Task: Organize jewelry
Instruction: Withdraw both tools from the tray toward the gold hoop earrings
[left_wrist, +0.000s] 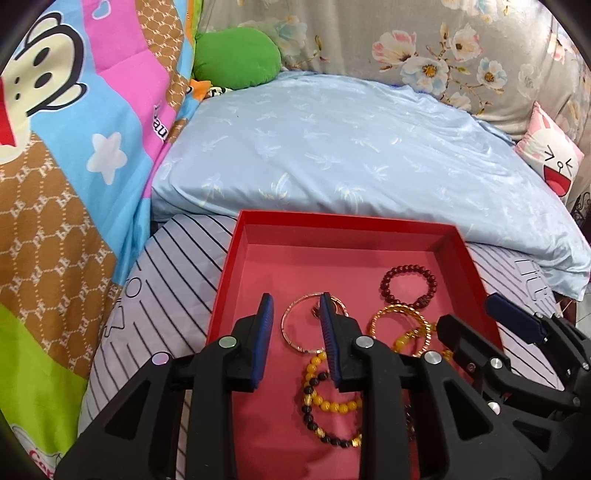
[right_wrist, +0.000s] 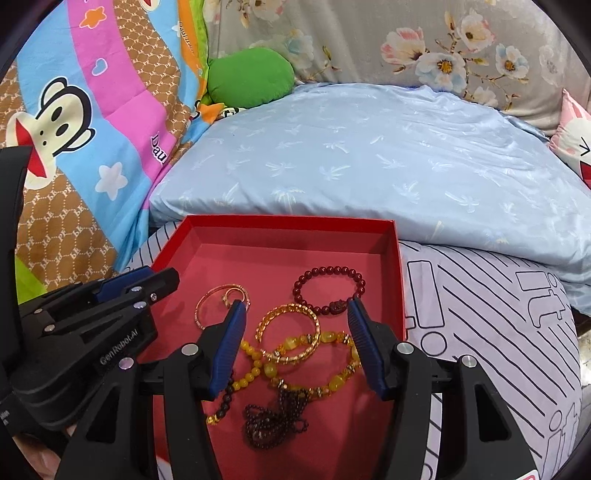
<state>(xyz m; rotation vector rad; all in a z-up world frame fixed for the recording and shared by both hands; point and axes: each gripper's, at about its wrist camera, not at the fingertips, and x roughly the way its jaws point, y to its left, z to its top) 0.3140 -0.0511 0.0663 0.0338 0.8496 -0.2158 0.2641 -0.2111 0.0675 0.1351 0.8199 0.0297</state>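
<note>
An open red box (left_wrist: 332, 218) lies on the striped bed cover with jewelry loose on its floor. Inside are a thin rose-gold bangle (left_wrist: 283, 321), a dark red bead bracelet (left_wrist: 408, 267), a twisted gold bangle (left_wrist: 391, 312) and a yellow-and-black bead bracelet (left_wrist: 314, 369). My left gripper (left_wrist: 295, 297) hangs open over the thin bangle with nothing between its pads. In the right wrist view my right gripper (right_wrist: 297, 302) stands open above the gold bangle (right_wrist: 288, 308), a yellow bead bracelet (right_wrist: 332, 384) and a dark bead chain (right_wrist: 273, 421). The box (right_wrist: 288, 219) fills the middle.
A light blue pillow (left_wrist: 351, 147) lies right behind the box. A cartoon quilt (left_wrist: 74, 166) rises on the left, with a green plush (left_wrist: 236, 59) at the back. A pink rabbit cushion (left_wrist: 550, 155) is at the far right. The striped cover (right_wrist: 498, 314) extends to the right.
</note>
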